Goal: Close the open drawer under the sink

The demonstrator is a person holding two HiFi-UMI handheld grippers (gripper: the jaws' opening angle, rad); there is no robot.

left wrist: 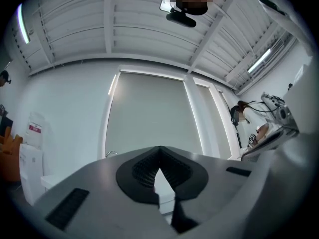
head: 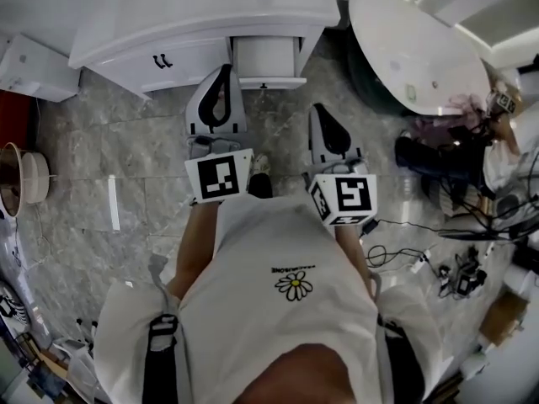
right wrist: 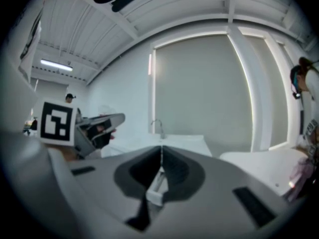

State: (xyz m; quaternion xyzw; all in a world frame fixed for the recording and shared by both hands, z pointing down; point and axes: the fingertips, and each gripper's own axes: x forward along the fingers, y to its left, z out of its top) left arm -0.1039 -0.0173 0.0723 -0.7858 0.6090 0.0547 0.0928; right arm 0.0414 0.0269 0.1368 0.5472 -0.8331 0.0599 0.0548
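Fingers [left wrist: 142,172] on the left gripper [left wrist: 159,151] are clenched tip to tip with nothing in them. The right gripper [right wrist: 161,151] is the same: its fingers [right wrist: 139,172] are clenched and empty.

The drawer [head: 264,60] is still pulled out of the right end of the white vanity [head: 126,57], on the far side of the marble floor [head: 126,167]. Its front panel faces the person. In the head view the left gripper's tip sits just left of the drawer front (contact not readable from above). The right gripper is nearer the person, off to the drawer's right and apart from it. So the push hasn't landed yet, by my read.

Risks from here:
- Off-centre push. If only the left tip meets the left corner, the drawer could rack on its runners and bind half shut.
- Small contact patch. 2 clenched tips on a smooth white panel could skate off sideways or catch the dark handle [head: 264,85].
- Tip too high. It could ride over the front edge into the open box instead of pushing it.
- Too much shove would slam it, and it could bounce back out.

Safer bet looks like both tips square on the panel, 1 either side of the handle.
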